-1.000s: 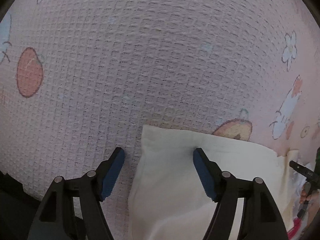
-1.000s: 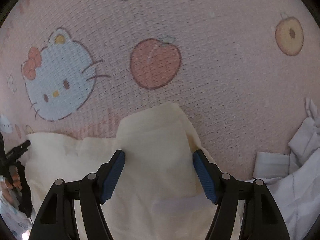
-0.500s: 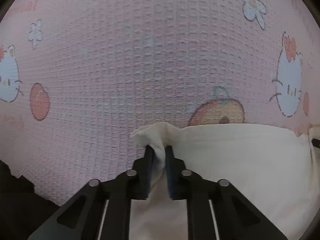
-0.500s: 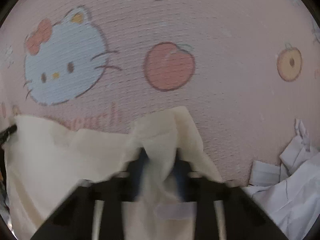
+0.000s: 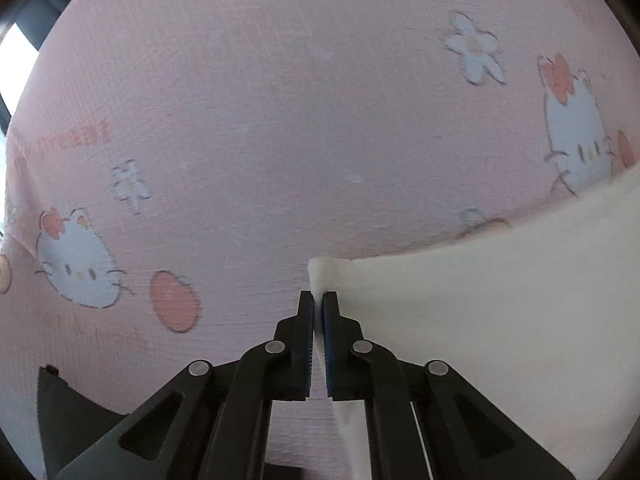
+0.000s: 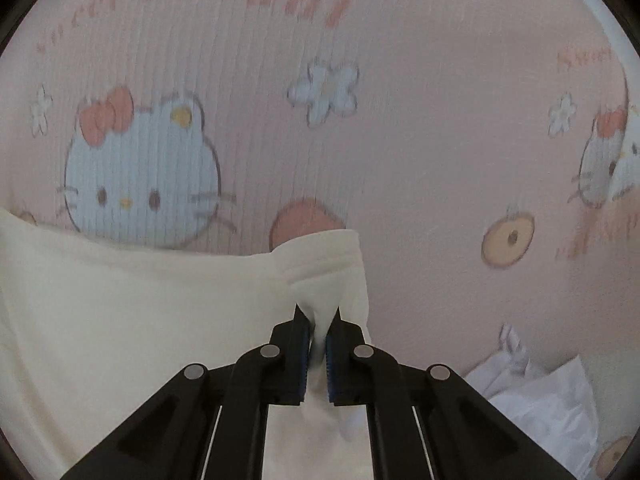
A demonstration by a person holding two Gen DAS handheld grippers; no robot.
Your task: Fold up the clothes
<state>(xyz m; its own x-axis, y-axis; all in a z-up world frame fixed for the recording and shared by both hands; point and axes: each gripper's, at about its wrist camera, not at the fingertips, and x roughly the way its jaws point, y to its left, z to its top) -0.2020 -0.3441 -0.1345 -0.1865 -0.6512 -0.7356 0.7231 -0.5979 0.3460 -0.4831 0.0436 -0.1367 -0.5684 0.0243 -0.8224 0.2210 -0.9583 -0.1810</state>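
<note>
A cream garment [image 5: 480, 320] hangs over a pink cartoon-print bedsheet [image 5: 280, 120]. My left gripper [image 5: 318, 300] is shut on the cream garment's left corner, and the cloth stretches away to the right edge of the left wrist view. In the right wrist view the same cream garment [image 6: 140, 300] spreads to the left, with its hemmed right corner pinched in my right gripper [image 6: 318, 316], which is shut on it. The corner's tip [image 6: 332, 248] stands up above the jaws. Both held corners are lifted off the sheet.
The pink bedsheet [image 6: 420, 160] fills both views, printed with cats, flowers and fruit. A crumpled white cloth [image 6: 540, 392] lies at the lower right of the right wrist view. A dark shape [image 5: 68, 408] shows at the lower left of the left wrist view, past the sheet's edge.
Both grippers went from open over the garment's corners to shut on them. They then rose, lifting the cream edge off the sheet, and more of the sheet came into view.
</note>
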